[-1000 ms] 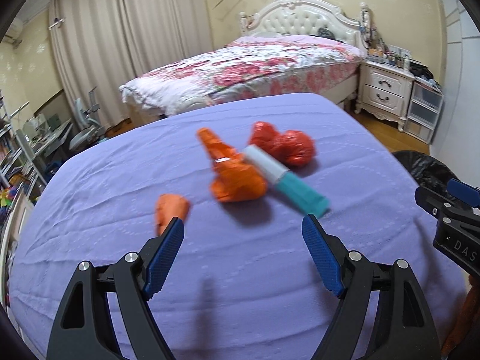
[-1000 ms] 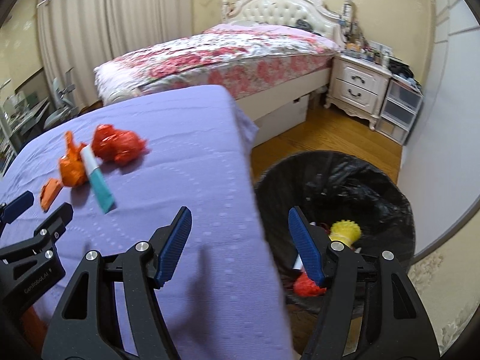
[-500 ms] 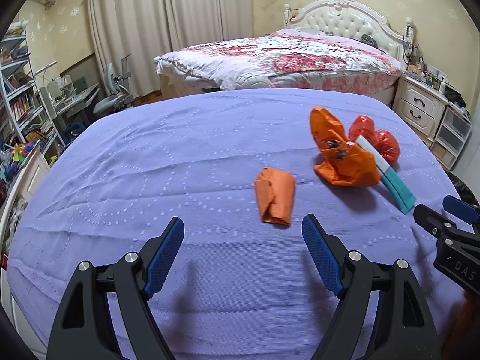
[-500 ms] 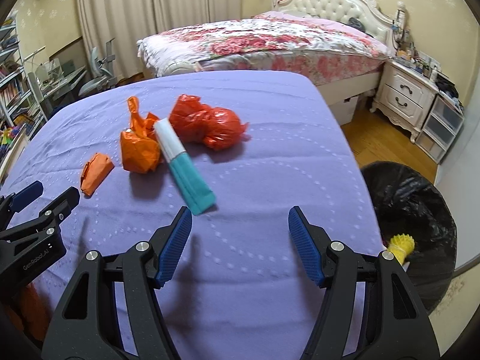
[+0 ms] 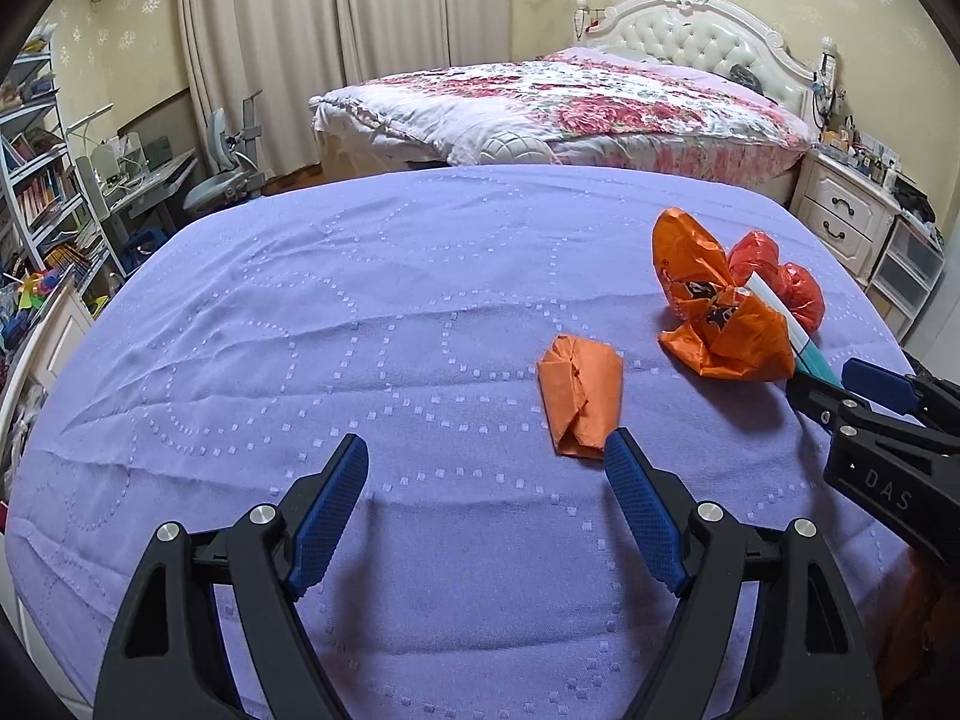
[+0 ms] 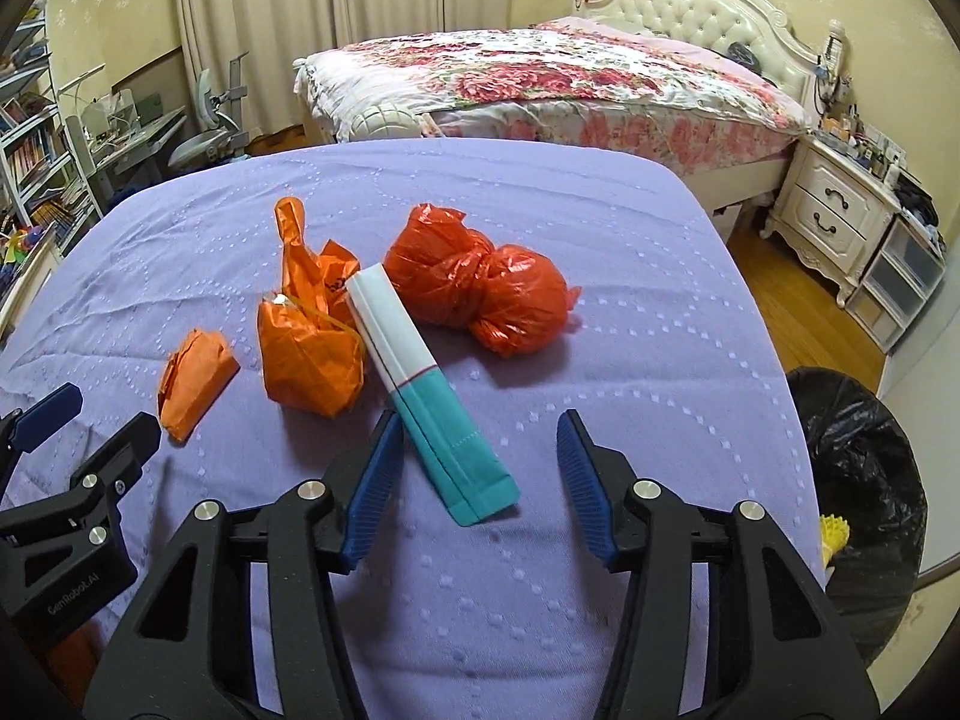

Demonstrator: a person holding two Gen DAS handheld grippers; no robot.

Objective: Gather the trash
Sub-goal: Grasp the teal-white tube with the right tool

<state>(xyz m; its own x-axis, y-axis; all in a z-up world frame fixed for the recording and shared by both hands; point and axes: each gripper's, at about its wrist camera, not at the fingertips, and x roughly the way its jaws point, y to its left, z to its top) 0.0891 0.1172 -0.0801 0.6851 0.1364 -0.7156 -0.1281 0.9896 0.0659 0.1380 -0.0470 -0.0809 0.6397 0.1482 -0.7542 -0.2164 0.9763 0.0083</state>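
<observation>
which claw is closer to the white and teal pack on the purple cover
Right. The right claw has the white and teal pack's teal end between its closing pads, not yet pressed. The left claw sits further left, by the small folded orange wrapper.

On the purple cover [image 6: 600,276] in front of me I count four pieces of trash: two orange ones, a small folded orange wrapper [image 6: 195,383] and a bigger crumpled orange bag [image 6: 312,348], one knotted red plastic bag [image 6: 480,285], and one flat white-and-teal packet [image 6: 429,390]. Off the right edge there is one bin with a black liner [image 6: 864,480], with one yellow thing [image 6: 835,531] showing inside it.
</observation>
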